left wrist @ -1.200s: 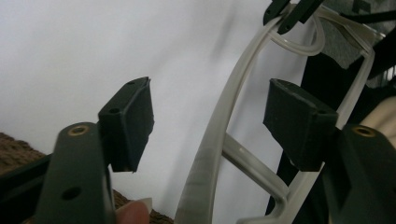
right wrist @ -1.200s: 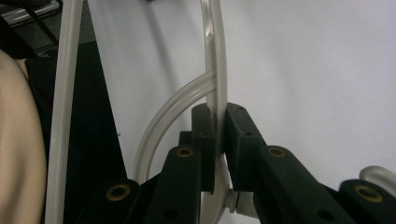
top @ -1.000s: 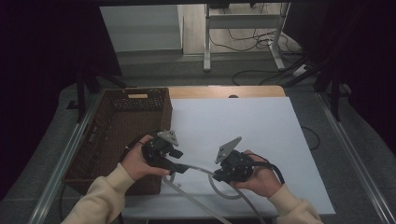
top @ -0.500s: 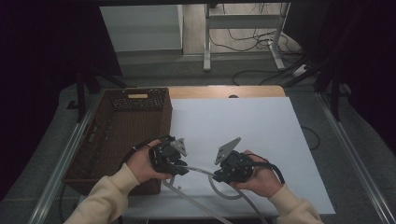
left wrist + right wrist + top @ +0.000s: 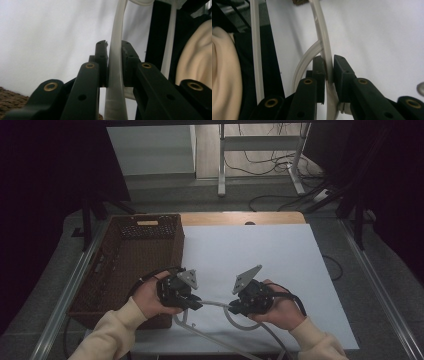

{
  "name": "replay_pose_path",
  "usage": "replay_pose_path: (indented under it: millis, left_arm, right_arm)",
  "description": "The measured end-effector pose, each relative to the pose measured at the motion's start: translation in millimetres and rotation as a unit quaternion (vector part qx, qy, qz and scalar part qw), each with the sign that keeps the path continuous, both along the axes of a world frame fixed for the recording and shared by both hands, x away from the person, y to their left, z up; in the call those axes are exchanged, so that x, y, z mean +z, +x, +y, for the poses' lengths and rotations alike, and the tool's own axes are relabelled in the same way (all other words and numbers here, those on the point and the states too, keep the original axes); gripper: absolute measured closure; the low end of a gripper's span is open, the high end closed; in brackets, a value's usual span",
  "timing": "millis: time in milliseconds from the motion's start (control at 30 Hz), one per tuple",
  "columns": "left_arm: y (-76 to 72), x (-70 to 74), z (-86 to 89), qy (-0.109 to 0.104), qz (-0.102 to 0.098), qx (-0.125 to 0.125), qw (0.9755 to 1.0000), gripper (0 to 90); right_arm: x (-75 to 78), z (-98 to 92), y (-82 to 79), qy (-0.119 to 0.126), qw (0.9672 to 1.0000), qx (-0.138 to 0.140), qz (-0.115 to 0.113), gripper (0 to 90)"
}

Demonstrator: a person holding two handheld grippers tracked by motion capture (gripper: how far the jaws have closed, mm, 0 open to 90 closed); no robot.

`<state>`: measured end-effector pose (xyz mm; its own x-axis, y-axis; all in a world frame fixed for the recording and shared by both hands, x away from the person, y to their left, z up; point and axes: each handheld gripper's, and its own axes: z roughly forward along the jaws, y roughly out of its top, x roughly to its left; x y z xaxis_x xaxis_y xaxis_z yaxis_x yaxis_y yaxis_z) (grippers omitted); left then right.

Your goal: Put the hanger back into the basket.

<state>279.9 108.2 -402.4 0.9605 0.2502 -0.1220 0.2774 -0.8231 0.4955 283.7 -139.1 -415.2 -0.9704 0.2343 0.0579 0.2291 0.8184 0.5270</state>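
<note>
Wicker basket (image 5: 131, 265) at desk's (image 5: 280, 255) left edge. Left tongs (image 5: 196, 306) just closed, now clamped on translucent white tube (image 5: 216, 304), pads pressing both sides in the left gripper view (image 5: 115, 62). Tube stretched between both tongs, low over white desk surface. Right tongs (image 5: 234, 309) likewise pinched tight on same tube (image 5: 325, 50), loop curling beside them.

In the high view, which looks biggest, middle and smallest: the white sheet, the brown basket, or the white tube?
1. White sheet: largest.
2. Brown wicker basket: middle.
3. White tube between the two grippers: smallest.
</note>
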Motion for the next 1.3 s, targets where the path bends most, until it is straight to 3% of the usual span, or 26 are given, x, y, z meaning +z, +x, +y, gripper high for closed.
replay_pose_path:
  millis: [67,167,333,500,700,833,900,933,1067,1300]
  left_arm:
    - [-1.3,1.3,2.6,-0.013,0.003,0.000,0.9999,79.2]
    - [-3.3,3.3,7.3,-0.029,-0.001,0.012,0.9995,79.9]
    - [-3.3,7.3,17.7,-0.051,-0.008,0.029,0.9983,80.0]
    - [-3.5,9.8,28.7,-0.075,-0.010,0.047,0.9960,80.0]
    - [-2.7,10.6,41.4,-0.094,-0.013,0.075,0.9926,80.0]
    - [-3.4,11.9,50.7,-0.109,-0.014,0.094,0.9895,80.0]
    - [-3.1,13.2,56.3,-0.114,-0.017,0.098,0.9884,80.0]
    - [-3.6,13.8,59.2,-0.121,-0.018,0.105,0.9870,80.0]
    - [-3.8,16.6,73.4,-0.137,-0.024,0.125,0.9823,80.0]
    - [-4.8,18.5,93.1,-0.150,-0.033,0.156,0.9758,80.0]
  right_arm:
    - [2.1,-2.2,1.3,0.012,0.9999,-0.005,0.005,76.5]
    - [6.3,-6.2,2.6,0.031,0.9992,-0.023,0.006,66.4]
    - [16.9,-16.3,4.9,0.076,0.9957,-0.053,0.001,51.0]
    - [37.5,-34.7,6.4,0.146,0.9848,-0.089,-0.033,37.9]
    - [55.6,-58.7,3.0,0.198,0.9702,-0.124,-0.064,29.1]
    - [59.1,-72.7,2.2,0.216,0.9636,-0.140,-0.070,27.3]
    - [59.0,-85.5,3.1,0.230,0.9586,-0.154,-0.069,26.8]
    - [58.6,-89.5,3.7,0.230,0.9577,-0.159,-0.070,26.6]
    - [55.5,-109.2,6.8,0.243,0.9486,-0.190,-0.070,26.5]
    - [40.7,-131.7,12.6,0.240,0.9414,-0.226,-0.073,25.5]
